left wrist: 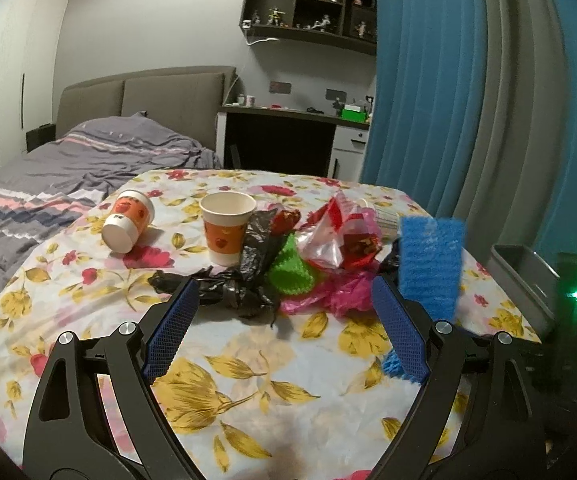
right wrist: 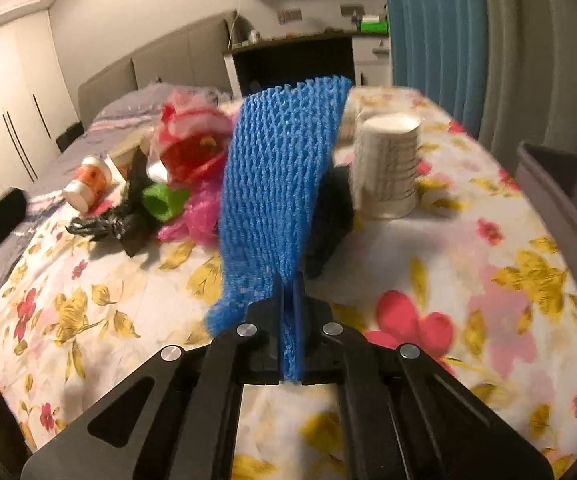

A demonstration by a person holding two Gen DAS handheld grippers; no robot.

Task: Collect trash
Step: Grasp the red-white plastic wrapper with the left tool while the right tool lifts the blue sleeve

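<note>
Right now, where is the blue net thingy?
The blue foam net is pinched in the right hand-held gripper, sticking up over the flowery table, just left of the upside-down white cup.

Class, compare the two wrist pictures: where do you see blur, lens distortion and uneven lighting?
Left wrist view: mostly sharp, though the blue foam net is smeared; the curtain bows with the fisheye. Right wrist view: the white paper cup and bin look soft; the room is dim and warm-tinted, corners black.

Left gripper jaws wide apart, right gripper jaws clamped together.
</note>
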